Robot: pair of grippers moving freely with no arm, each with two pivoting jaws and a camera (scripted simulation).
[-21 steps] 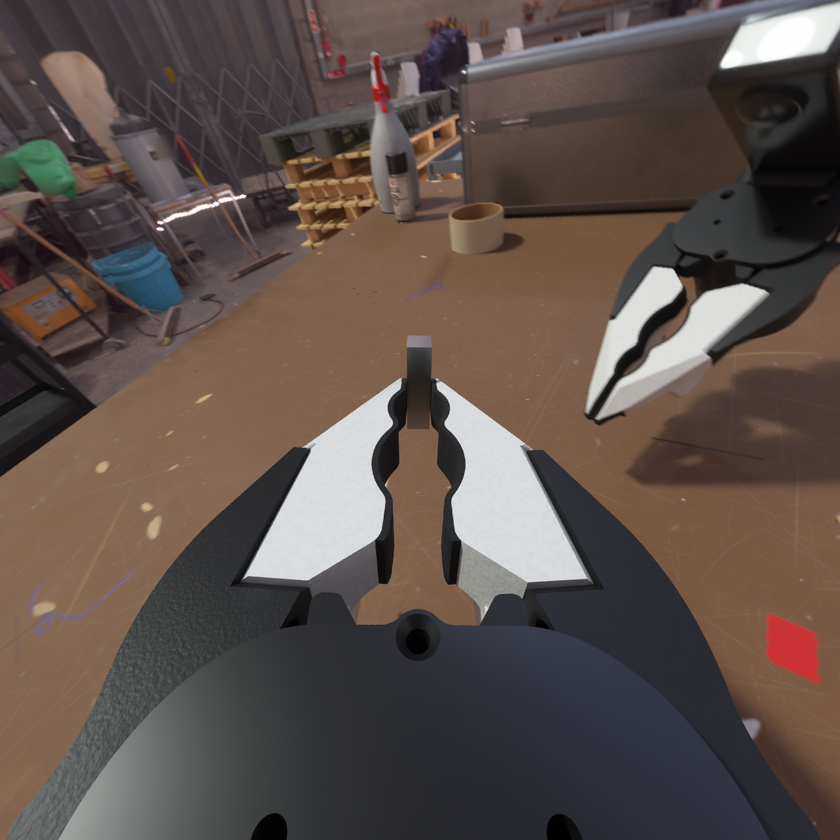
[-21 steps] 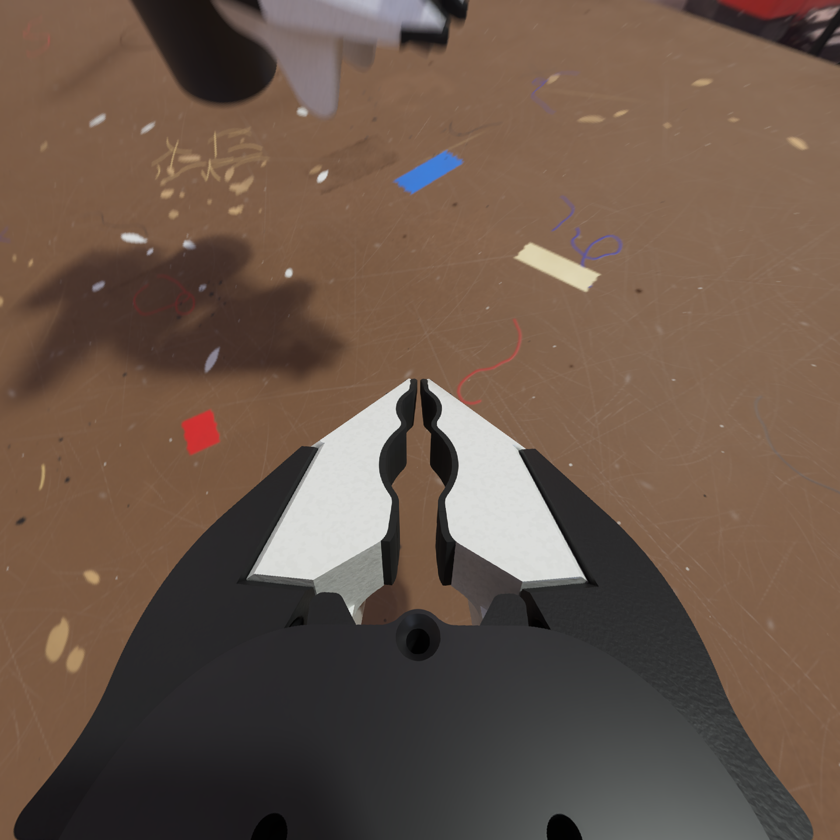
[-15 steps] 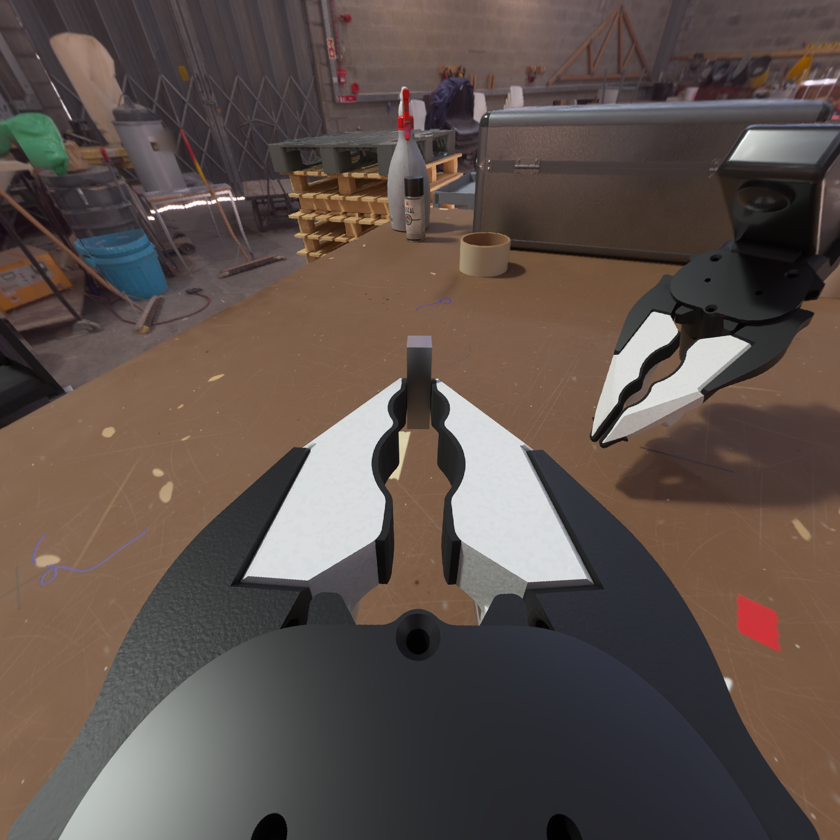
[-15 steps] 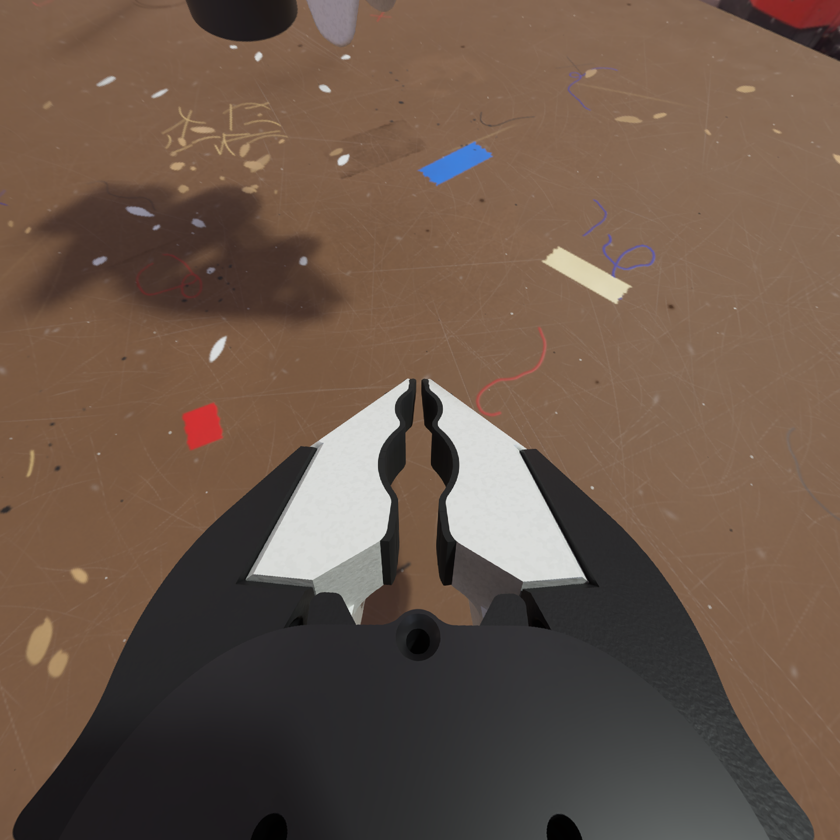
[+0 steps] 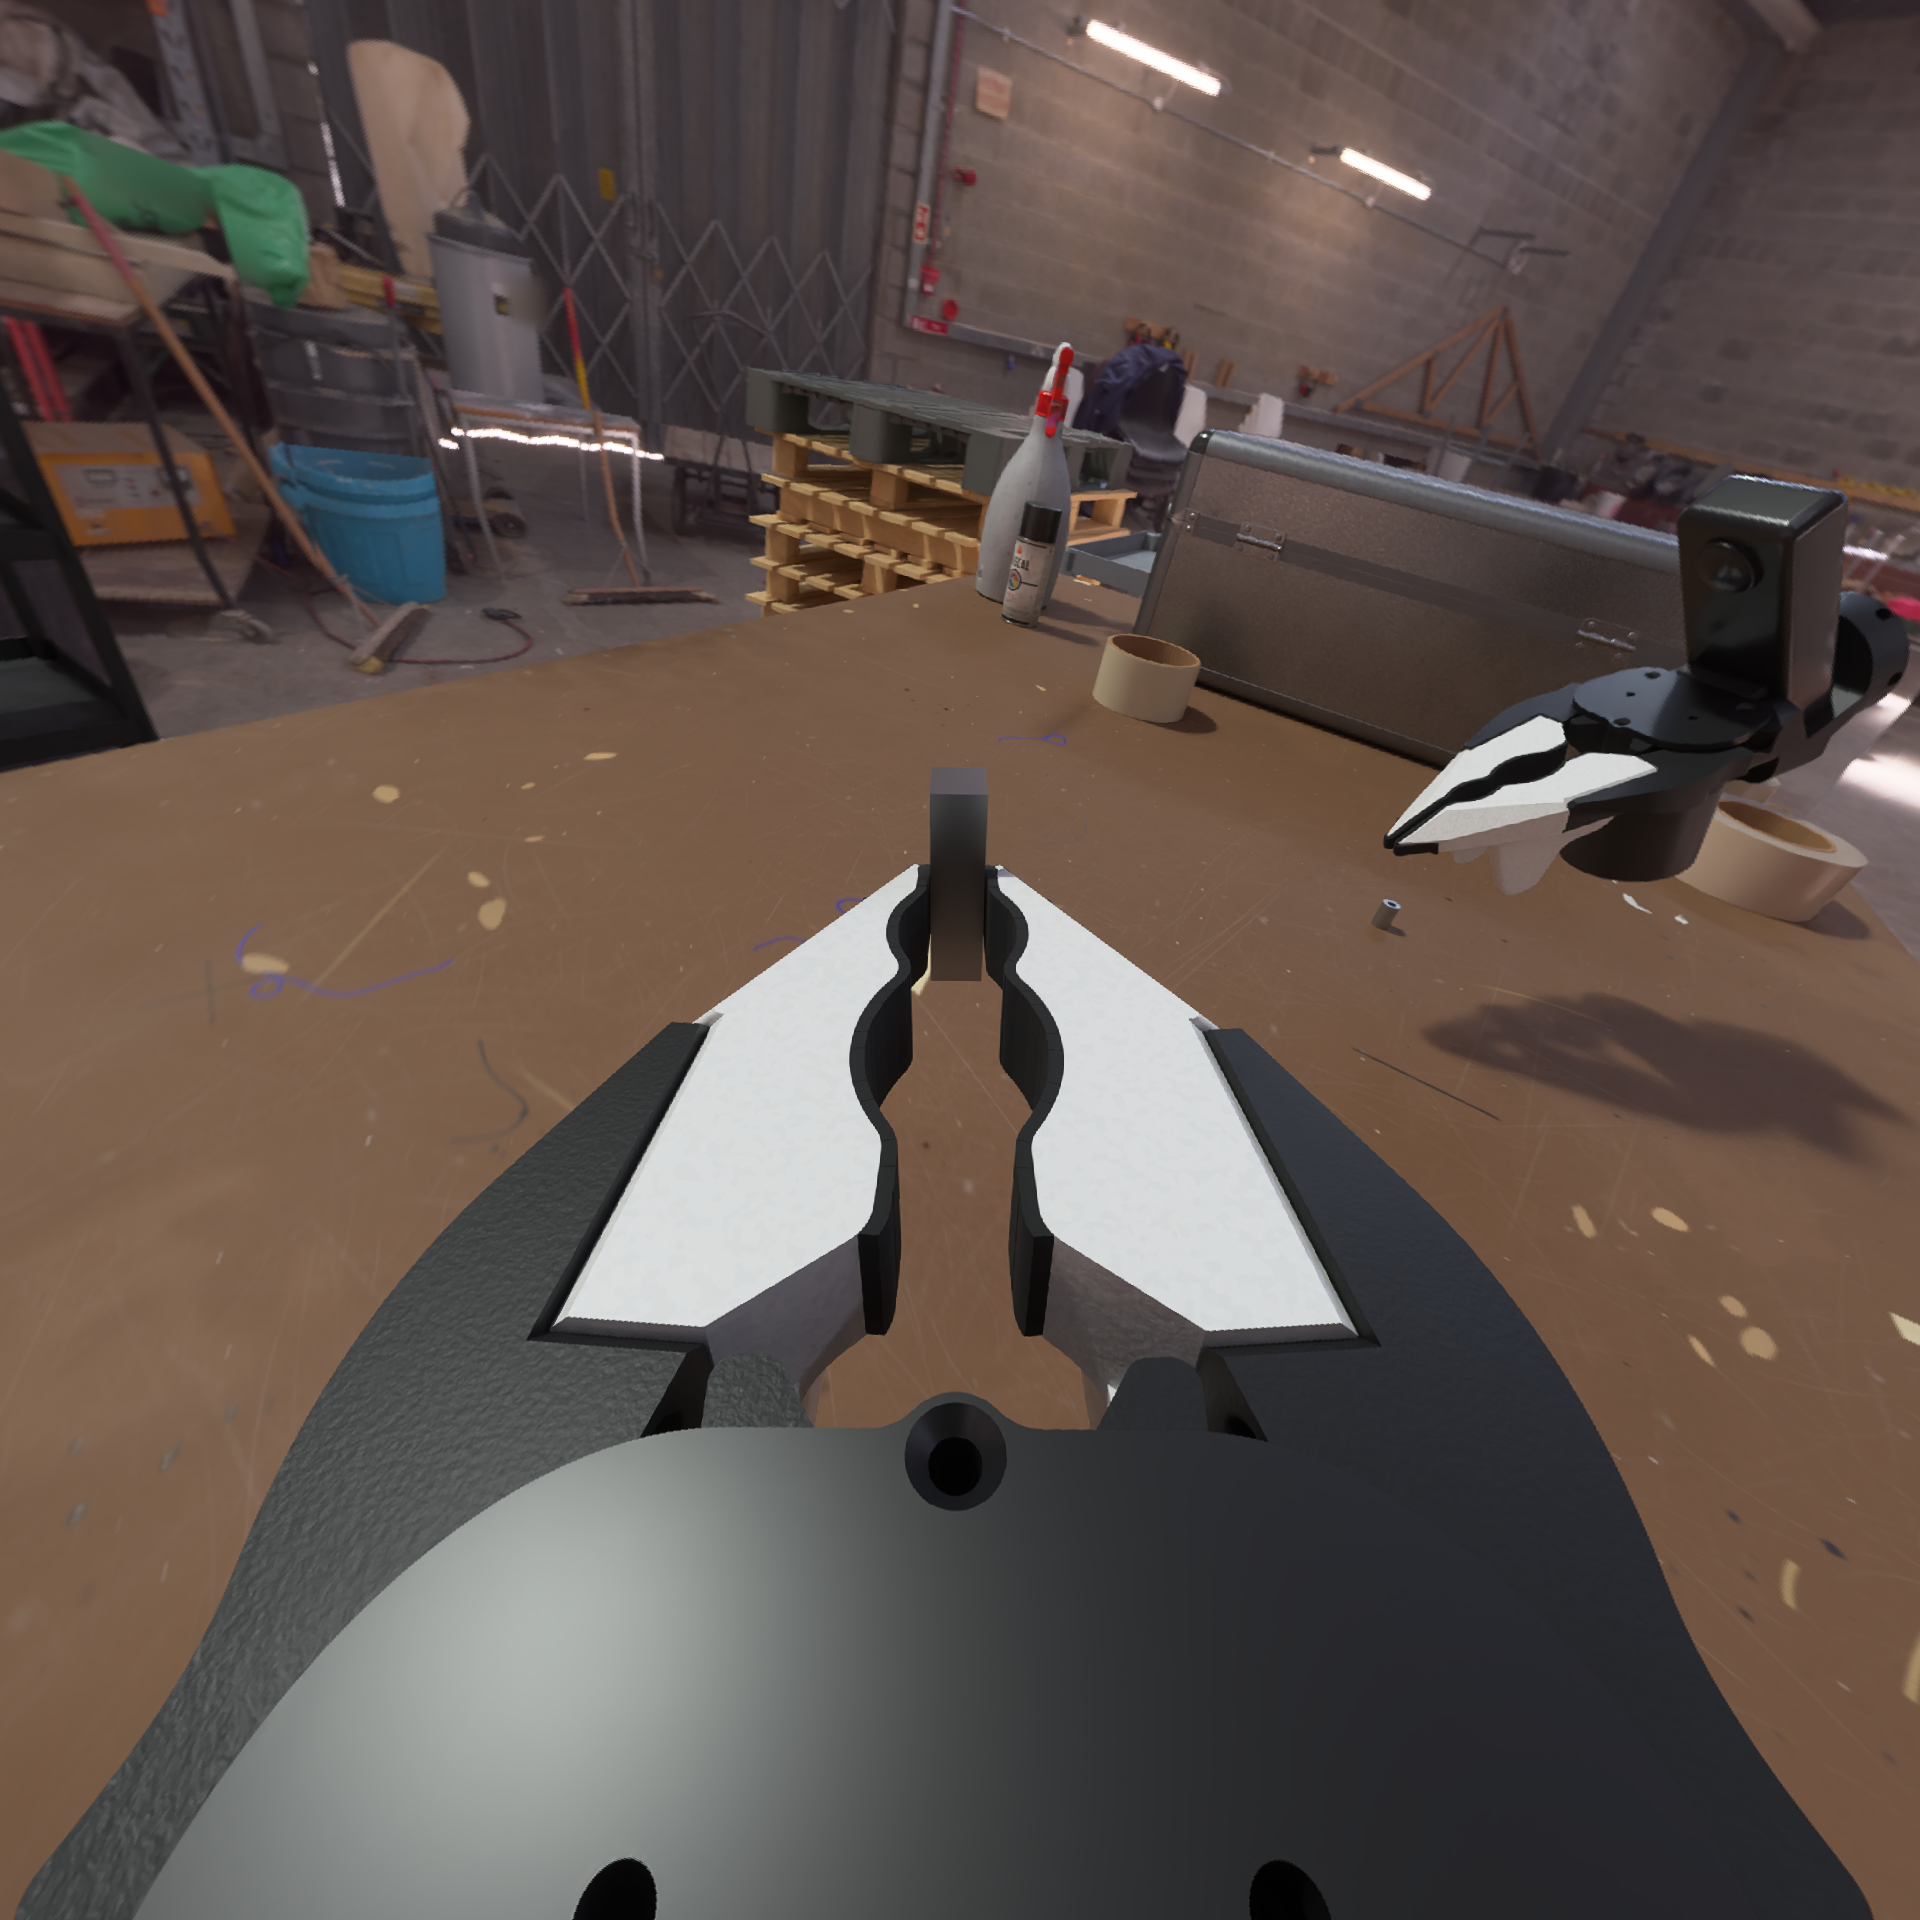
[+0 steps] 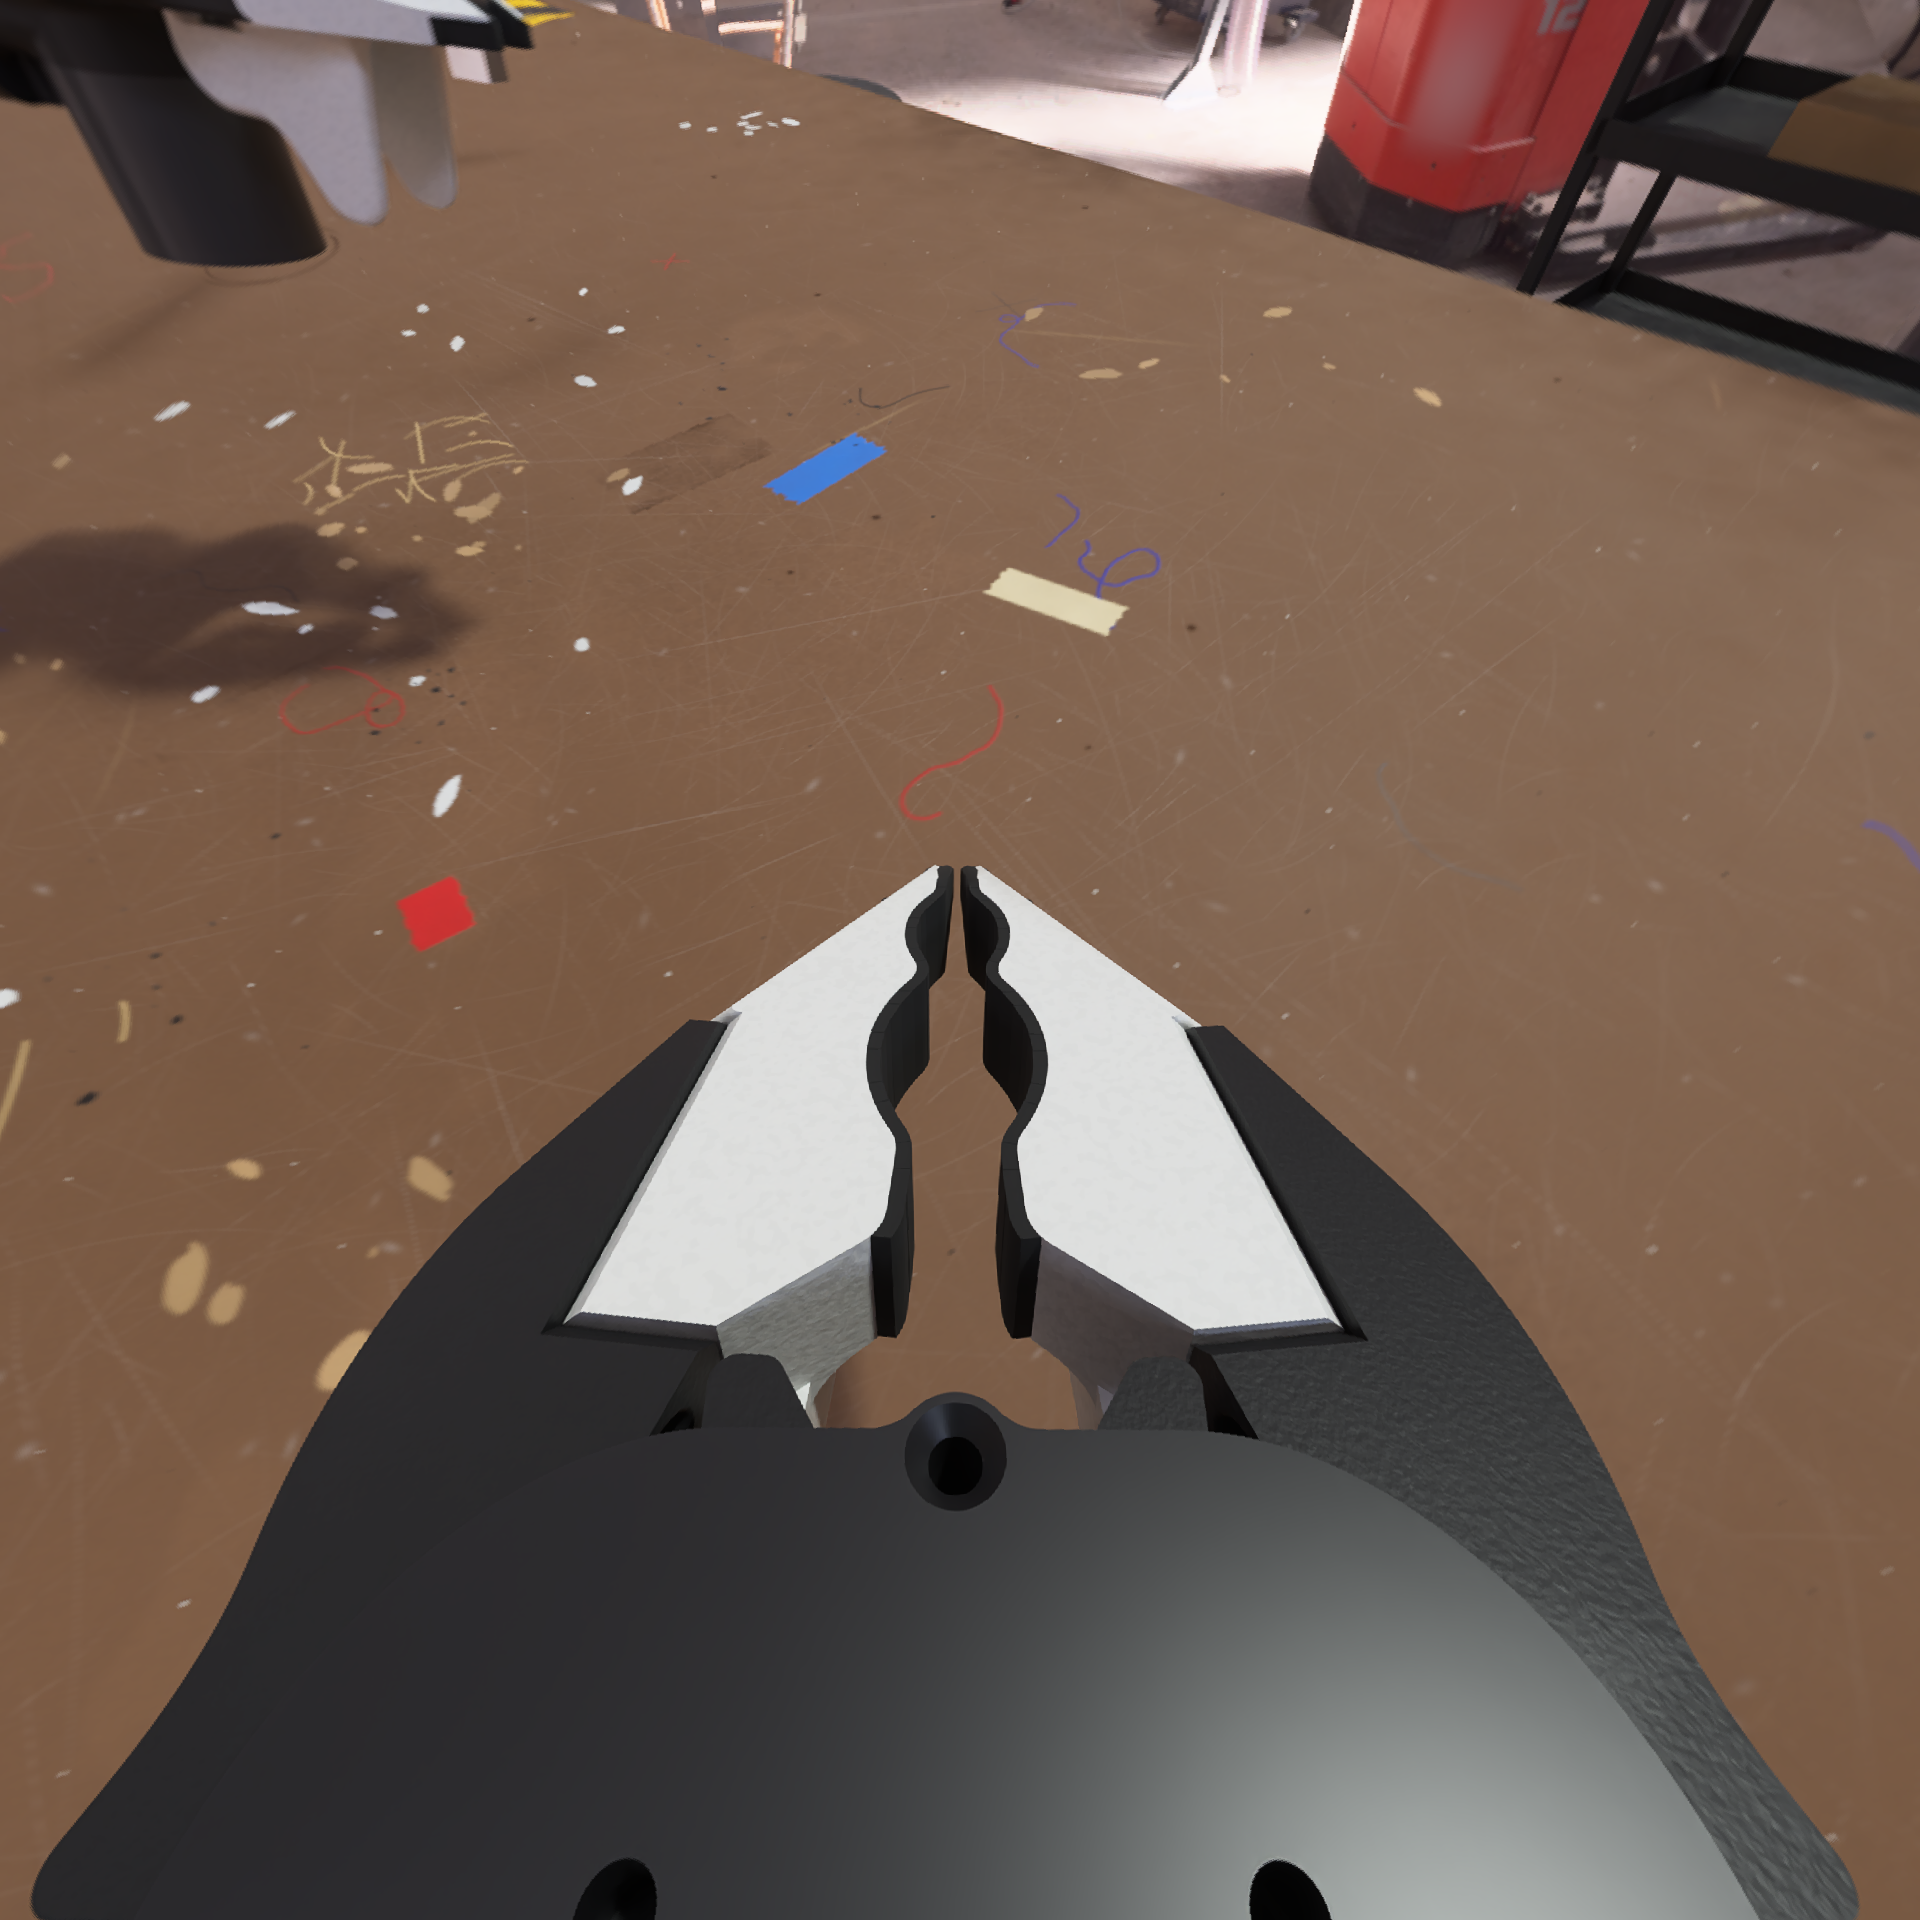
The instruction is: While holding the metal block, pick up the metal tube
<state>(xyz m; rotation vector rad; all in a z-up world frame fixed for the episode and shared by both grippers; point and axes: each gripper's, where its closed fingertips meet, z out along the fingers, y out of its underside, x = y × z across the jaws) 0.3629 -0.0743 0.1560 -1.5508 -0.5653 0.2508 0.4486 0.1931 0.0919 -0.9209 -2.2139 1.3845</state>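
Observation:
My left gripper [image 5: 957, 883] is shut on a dark grey metal block [image 5: 958, 873], which stands up between the fingertips above the brown table [image 5: 623, 1039]. A small metal tube [image 5: 1389, 915] stands on the table to the right, below and just ahead of the right gripper's tips. The right gripper [image 5: 1397, 844] hangs in the air at the right of the left wrist view, jaws shut and empty. In its own view the right gripper [image 6: 955, 873] is shut with nothing between the fingers, and the left gripper [image 6: 312, 104] shows at the top left. The tube is out of the right wrist view.
A metal case [image 5: 1403, 592] lies at the table's far side, with a cardboard ring [image 5: 1145, 675] before it and a tape roll [image 5: 1766, 862] behind the right gripper. A bottle [image 5: 1023, 499] and a spray can [image 5: 1029, 566] stand at the far edge. Tape scraps mark the table [image 6: 826, 468].
The left gripper has tilted up and drawn back with the block, so the tube and the tape roll come into view. The right gripper has moved away to the right and stayed shut.

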